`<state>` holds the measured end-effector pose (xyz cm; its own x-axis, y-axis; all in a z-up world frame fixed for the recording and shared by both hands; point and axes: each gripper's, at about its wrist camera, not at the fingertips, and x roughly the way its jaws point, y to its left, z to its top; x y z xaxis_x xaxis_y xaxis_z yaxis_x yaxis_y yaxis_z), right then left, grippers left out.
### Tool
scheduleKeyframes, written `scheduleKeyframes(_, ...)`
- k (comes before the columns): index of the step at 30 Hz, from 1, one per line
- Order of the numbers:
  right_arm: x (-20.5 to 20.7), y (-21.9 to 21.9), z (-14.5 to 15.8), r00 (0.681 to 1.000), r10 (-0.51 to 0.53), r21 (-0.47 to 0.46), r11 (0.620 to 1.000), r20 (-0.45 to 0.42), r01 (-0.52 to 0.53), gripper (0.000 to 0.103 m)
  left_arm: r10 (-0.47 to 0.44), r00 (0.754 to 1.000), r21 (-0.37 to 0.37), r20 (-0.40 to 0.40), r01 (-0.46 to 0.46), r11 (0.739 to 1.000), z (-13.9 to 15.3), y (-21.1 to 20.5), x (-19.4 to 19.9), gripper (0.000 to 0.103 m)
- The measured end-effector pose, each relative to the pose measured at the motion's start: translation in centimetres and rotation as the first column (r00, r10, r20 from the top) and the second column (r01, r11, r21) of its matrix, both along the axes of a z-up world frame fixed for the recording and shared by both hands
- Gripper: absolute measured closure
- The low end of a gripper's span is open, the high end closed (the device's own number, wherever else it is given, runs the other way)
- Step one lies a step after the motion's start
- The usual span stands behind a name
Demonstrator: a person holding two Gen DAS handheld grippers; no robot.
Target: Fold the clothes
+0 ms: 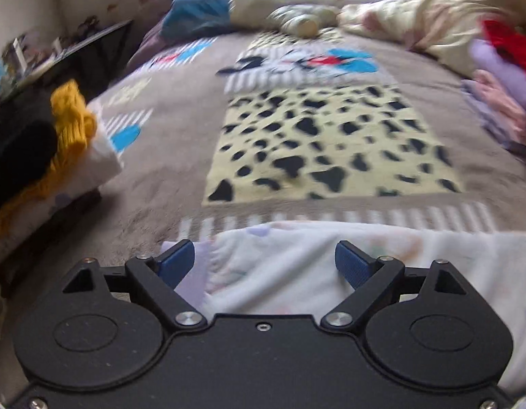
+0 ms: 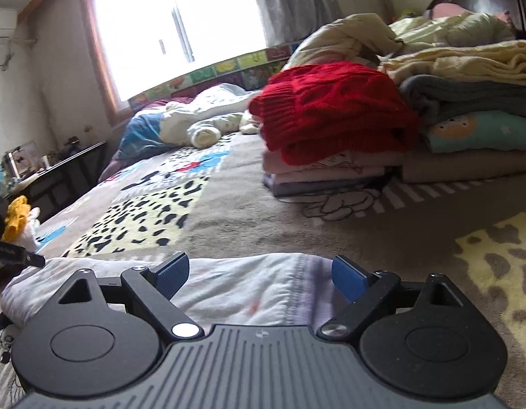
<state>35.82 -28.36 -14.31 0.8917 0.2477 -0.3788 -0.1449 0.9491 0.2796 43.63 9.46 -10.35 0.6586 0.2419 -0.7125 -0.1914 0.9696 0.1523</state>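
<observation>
Bed (image 2: 263, 225): grey patterned blanket, carrying all items. Folded stack topped by red sweater (image 2: 334, 119), far right, well apart. White printed garment (image 2: 249, 289): lay at the near edge, long axis crosswise, directly under both tools. Left tool (image 1: 264, 262) and right tool (image 2: 261, 274): each gaped wide over the cloth, gripping nothing; no obstruction between.

Left view blurred w/ motion: clothes pile (image 1: 501, 78) at right edge smeared, cut off. White garment (image 2: 249, 289) partly hidden under right gripper body, fold state unclear. Side-table (image 2: 41, 170) items too small to ID.
</observation>
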Motion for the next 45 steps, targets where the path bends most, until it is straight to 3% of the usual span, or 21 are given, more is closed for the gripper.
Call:
scheduleKeyframes(2, 0.0, -0.2, 0.0, 1.000, 0.009, 0.001, 1.000, -0.007, -0.009, 0.013, 0.003, 0.998, -0.037, -0.055, -0.005, 0.999, -1.0, 1.1, 0.9, 0.012)
scheduleKeyframes(3, 0.0, -0.2, -0.1, 1.000, 0.013, 0.002, 1.000, -0.010, -0.013, 0.016, -0.008, 0.997, -0.062, -0.079, 0.003, 0.998, -1.6, 1.5, 0.5, 0.016)
scheduleKeyframes(5, 0.0, -0.4, -0.1, 1.000, 0.022, 0.004, 1.000, -0.017, -0.021, 0.030, -0.037, 0.995, -0.114, -0.091, 0.026, 0.993, -2.4, 1.7, 0.6, 0.034)
scheduleKeyframes(7, 0.0, -0.5, -0.2, 0.999, 0.030, 0.005, 1.000, -0.024, -0.030, 0.043, -0.045, 0.996, -0.135, -0.077, 0.034, 0.990, -1.8, 1.8, 0.2, 0.061)
scheduleKeyframes(8, 0.0, -0.6, -0.2, 0.999, 0.035, 0.006, 0.999, -0.027, -0.034, 0.056, -0.058, 0.996, -0.142, -0.067, 0.048, 0.989, -1.2, 1.8, -0.2, 0.079)
scheduleKeyframes(9, 0.0, -0.7, -0.2, 0.999, 0.039, 0.007, 0.999, -0.031, -0.039, 0.070, -0.076, 0.996, -0.143, -0.056, 0.067, 0.987, -0.6, 1.6, -0.7, 0.085)
scheduleKeyframes(11, 0.0, -0.9, -0.3, 0.998, 0.047, 0.008, 0.999, -0.037, -0.047, 0.073, -0.123, 0.992, -0.117, -0.032, 0.119, 0.986, 0.6, 0.9, -2.1, 0.088)
scheduleKeyframes(15, -0.6, -1.2, 0.2, 0.998, 0.064, 0.003, 0.998, -0.021, -0.063, 0.085, -0.174, 0.984, -0.114, 0.043, 0.178, 0.977, 2.5, 1.2, -5.4, 0.089)
scheduleKeyframes(21, -3.3, -1.9, 1.5, 0.991, 0.126, 0.002, 0.992, 0.052, -0.127, 0.087, -0.239, 0.962, -0.130, 0.129, 0.255, 0.958, 4.4, 1.8, -11.9, 0.089)
scheduleKeyframes(28, -7.5, -4.4, 1.1, 0.984, 0.173, 0.096, 0.980, 0.032, -0.175, 0.087, -0.315, 0.939, -0.151, 0.137, 0.334, 0.930, 2.6, 2.4, -18.9, 0.088)
scheduleKeyframes(36, -11.3, -6.2, -0.2, 0.981, 0.190, 0.162, 0.970, -0.042, -0.181, 0.087, -0.406, 0.905, -0.155, 0.127, 0.422, 0.893, 0.7, 2.3, -24.0, 0.082)
scheduleKeyframes(38, -11.9, -6.6, -0.6, 0.981, 0.183, 0.193, 0.967, -0.070, -0.166, 0.086, -0.424, 0.899, -0.155, 0.107, 0.437, 0.886, 0.2, 2.3, -25.1, 0.077)
scheduleKeyframes(41, -13.1, -7.4, -1.5, 0.980, 0.158, 0.254, 0.959, -0.120, -0.124, 0.078, -0.432, 0.898, -0.159, 0.084, 0.440, 0.884, -0.3, 2.7, -26.8, 0.059)
scheduleKeyframes(43, -13.8, -7.8, -1.8, 0.980, 0.140, 0.289, 0.953, -0.145, -0.093, 0.074, -0.429, 0.901, -0.171, 0.063, 0.433, 0.885, -0.8, 3.3, -28.0, 0.057)
scheduleKeyframes(45, -14.5, -8.2, -2.0, 0.980, 0.120, 0.324, 0.944, -0.158, -0.063, 0.064, -0.415, 0.908, -0.187, 0.061, 0.419, 0.889, -0.8, 4.1, -29.2, 0.053)
